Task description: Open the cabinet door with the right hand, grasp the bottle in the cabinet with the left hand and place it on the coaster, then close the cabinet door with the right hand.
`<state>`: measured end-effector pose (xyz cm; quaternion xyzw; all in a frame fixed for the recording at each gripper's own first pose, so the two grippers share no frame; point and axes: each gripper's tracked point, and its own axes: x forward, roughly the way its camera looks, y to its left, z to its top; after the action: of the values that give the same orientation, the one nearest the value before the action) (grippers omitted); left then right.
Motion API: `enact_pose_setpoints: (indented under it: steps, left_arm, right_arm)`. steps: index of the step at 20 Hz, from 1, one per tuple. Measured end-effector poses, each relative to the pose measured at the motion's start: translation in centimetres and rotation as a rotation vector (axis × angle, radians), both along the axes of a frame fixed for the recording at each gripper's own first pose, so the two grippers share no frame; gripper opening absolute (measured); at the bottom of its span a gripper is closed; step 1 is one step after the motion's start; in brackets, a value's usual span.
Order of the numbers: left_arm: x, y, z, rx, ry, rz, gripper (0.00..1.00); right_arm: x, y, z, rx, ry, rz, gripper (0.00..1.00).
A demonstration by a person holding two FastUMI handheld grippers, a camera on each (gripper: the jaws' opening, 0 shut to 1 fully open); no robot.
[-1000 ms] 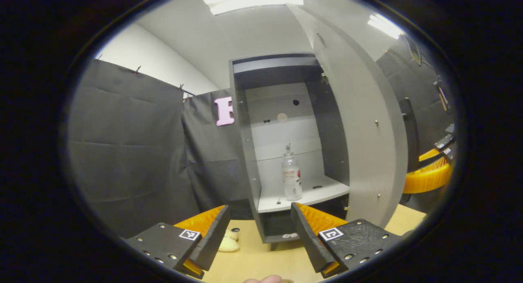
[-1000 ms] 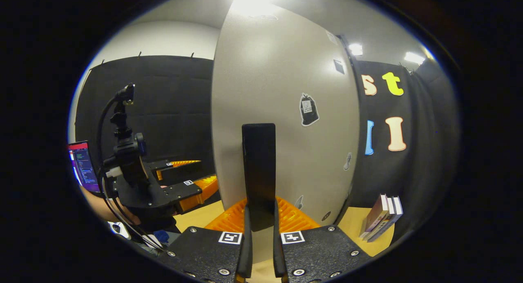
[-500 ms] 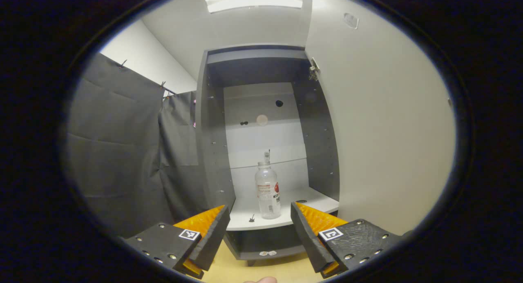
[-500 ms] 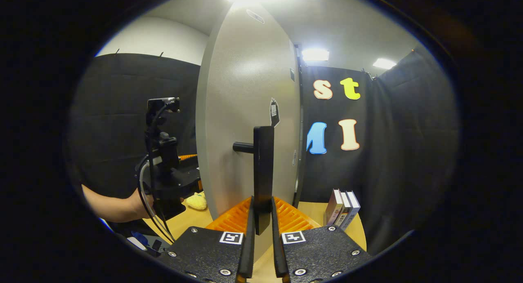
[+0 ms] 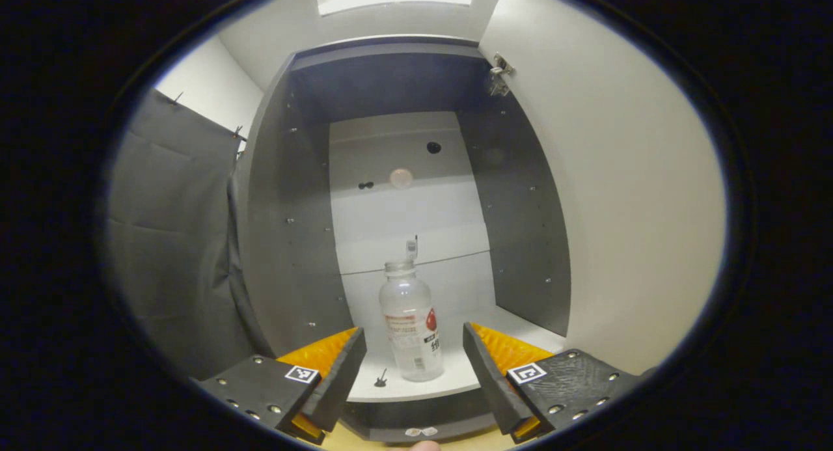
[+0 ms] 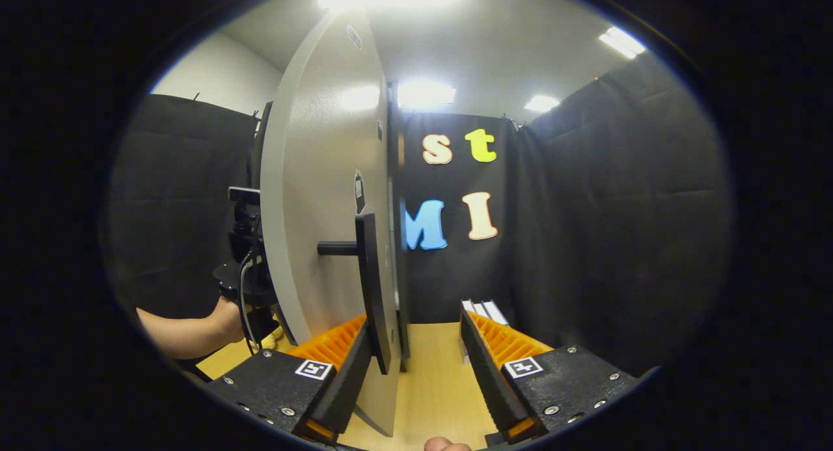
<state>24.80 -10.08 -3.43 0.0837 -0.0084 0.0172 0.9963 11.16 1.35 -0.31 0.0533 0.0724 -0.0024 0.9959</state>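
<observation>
My left claw [image 5: 411, 376] is spread wide, framing the clear plastic bottle [image 5: 409, 330] with the red-and-white label, which stands upright on the white cabinet shelf [image 5: 455, 376] at 12 o'clock, untouched. My right claw [image 6: 416, 373] is open too, the black bar handle [image 6: 371, 288] beside its 9 o'clock finger. The grey cabinet door [image 6: 312, 197] stands wide open; grasping, placing and closing remain. Books [image 6: 481, 308] stand on the wooden desk [image 6: 429, 373] beyond; the path looks clear.

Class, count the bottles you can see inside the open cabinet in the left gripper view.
1. The single clear bottle stands upright on the cabinet's white shelf, near its front edge, ahead of the open left hand-held gripper. No other is visible.
</observation>
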Motion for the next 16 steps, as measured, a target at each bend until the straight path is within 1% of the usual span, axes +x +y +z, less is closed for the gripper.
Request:
enact_pose_setpoints:
  steps: [1, 3, 4, 5, 6, 8, 9, 10, 12, 14, 15, 16]
  left_arm:
    - [0.7, -0.2, 0.0, -0.007, -0.004, -0.002, 0.86]
    - [2.6, 0.1, -0.1, -0.013, -0.008, 0.002, 0.87]
    - [3.4, 0.2, -0.3, -0.011, -0.013, 0.003, 0.86]
    - [4.3, 0.6, -0.2, -0.005, -0.017, 0.013, 0.87]
    - [5.1, 1.1, -0.2, -0.003, -0.021, 0.024, 0.87]
    - [6.8, 1.5, -0.3, -0.019, -0.024, 0.022, 0.87]
    - [7.6, 1.7, -0.5, -0.02, -0.024, 0.025, 0.89]
    - [8.2, 1.6, -0.7, -0.018, -0.025, 0.024, 0.86]
    - [9.3, 1.4, -1.6, -0.013, -0.009, 0.022, 0.87]
    - [10.0, 0.8, -2.5, -0.012, 0.006, 0.017, 0.87]
    - [10.2, 0.9, -2.7, -0.007, 0.004, 0.033, 0.89]
    - [10.3, 0.8, -2.8, -0.004, 0.004, 0.035, 0.86]
  right_arm:
    - [0.0, 0.0, -0.2, 0.041, 0.01, -0.008, 0.82]
    - [-0.3, 0.1, -0.1, 0.059, 0.018, -0.02, 0.83]
    - [-0.8, 0.0, 0.7, 0.062, -0.003, -0.011, 0.83]
    - [-1.3, 0.0, 1.6, 0.074, -0.03, 0.001, 0.85]
    - [-1.5, -0.3, 2.0, 0.087, -0.054, -0.002, 0.86]
    - [-1.6, -1.7, 3.0, 0.111, -0.093, -0.052, 0.92]
    - [-1.7, -2.4, 3.5, 0.128, -0.115, -0.085, 0.92]
    - [-1.7, -3.1, 3.8, 0.149, -0.134, -0.123, 0.93]
    - [-1.9, -4.0, 3.7, 0.204, -0.142, -0.188, 0.93]
    - [-2.4, -4.8, 3.0, 0.252, -0.118, -0.232, 0.93]
    - [-2.6, -5.2, 2.9, 0.261, -0.111, -0.249, 0.93]
    - [-2.9, -5.7, 2.8, 0.261, -0.109, -0.267, 0.91]
